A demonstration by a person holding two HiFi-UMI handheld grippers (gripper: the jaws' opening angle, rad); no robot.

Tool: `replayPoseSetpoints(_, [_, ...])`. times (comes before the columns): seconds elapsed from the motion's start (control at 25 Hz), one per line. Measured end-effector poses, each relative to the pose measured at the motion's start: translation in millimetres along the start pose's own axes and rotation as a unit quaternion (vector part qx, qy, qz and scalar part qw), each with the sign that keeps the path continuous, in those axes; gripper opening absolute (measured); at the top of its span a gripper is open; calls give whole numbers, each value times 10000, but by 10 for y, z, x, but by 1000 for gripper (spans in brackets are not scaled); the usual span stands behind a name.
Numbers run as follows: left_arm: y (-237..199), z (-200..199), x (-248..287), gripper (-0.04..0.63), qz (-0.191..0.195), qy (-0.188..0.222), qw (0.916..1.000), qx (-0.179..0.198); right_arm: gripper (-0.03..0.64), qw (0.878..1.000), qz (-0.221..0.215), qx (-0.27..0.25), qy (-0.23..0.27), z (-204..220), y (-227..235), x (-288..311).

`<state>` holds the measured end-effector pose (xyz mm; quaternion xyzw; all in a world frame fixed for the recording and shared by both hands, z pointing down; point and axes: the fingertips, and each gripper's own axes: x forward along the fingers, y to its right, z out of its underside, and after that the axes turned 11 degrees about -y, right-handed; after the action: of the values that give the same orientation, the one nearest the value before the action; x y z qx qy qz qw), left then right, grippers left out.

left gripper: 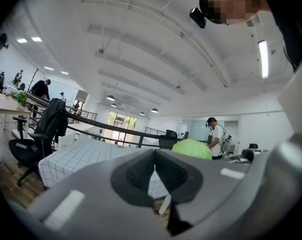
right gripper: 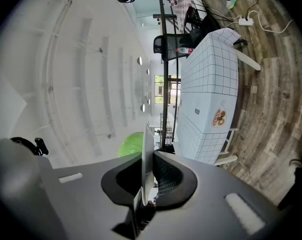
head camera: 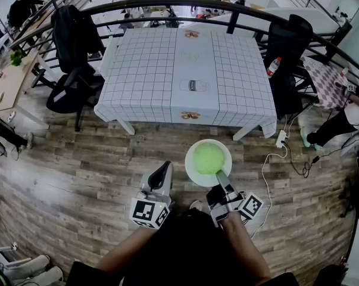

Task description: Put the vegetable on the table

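A round green vegetable [head camera: 208, 158] lies on a white plate [head camera: 193, 170], held in the air over the wooden floor, short of the table [head camera: 149, 70] with its white checked cloth. My right gripper [head camera: 219, 176] is shut on the plate's near rim. In the right gripper view the plate [right gripper: 144, 154] stands edge-on between the jaws of the right gripper [right gripper: 146, 173], with the vegetable [right gripper: 130, 145] to its left. My left gripper [head camera: 164, 170] hangs beside the plate, shut and holding nothing. Past the left gripper [left gripper: 155, 166], its own view shows the vegetable [left gripper: 192, 148] and the table [left gripper: 85, 156].
Black office chairs [head camera: 75, 52] stand at the table's left and right, and a curved black railing [head camera: 185, 5] runs behind it. A white power strip [head camera: 281, 138] and cables lie on the floor at the right. A person [head camera: 340, 121] sits at the far right.
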<state>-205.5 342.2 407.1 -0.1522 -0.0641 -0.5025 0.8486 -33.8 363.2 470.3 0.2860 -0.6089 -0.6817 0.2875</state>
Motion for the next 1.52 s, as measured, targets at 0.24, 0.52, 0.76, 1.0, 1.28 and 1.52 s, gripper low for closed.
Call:
replayPoseSetpoints(0.24, [-17, 168, -8, 8, 38, 67, 10000, 54, 23, 10000, -31, -63, 49, 48, 178, -40])
replayPoseSetpoints(0.52, [681, 65, -189, 8, -148, -118, 9997, 122, 21, 9997, -172, 186, 70, -165, -114, -640])
replayPoseSetpoints(0.76, [743, -200, -205, 8, -151, -165, 9997, 98, 25, 9996, -142, 254, 37, -251, -306, -616])
replayPoseSetpoints(1.0, [213, 61, 18, 8, -83, -103, 9999, 44, 25, 9997, -50, 241, 84, -186, 139, -200])
replayPoseSetpoints(1.28, [254, 194, 128, 8, -172, -68, 9998, 15, 25, 9999, -42, 140, -53, -278, 287, -280])
replayPoseSetpoints(1.52, [516, 246, 163, 8, -315, -50, 9994, -135, 25, 9995, 37, 179, -255, -312, 367, -588])
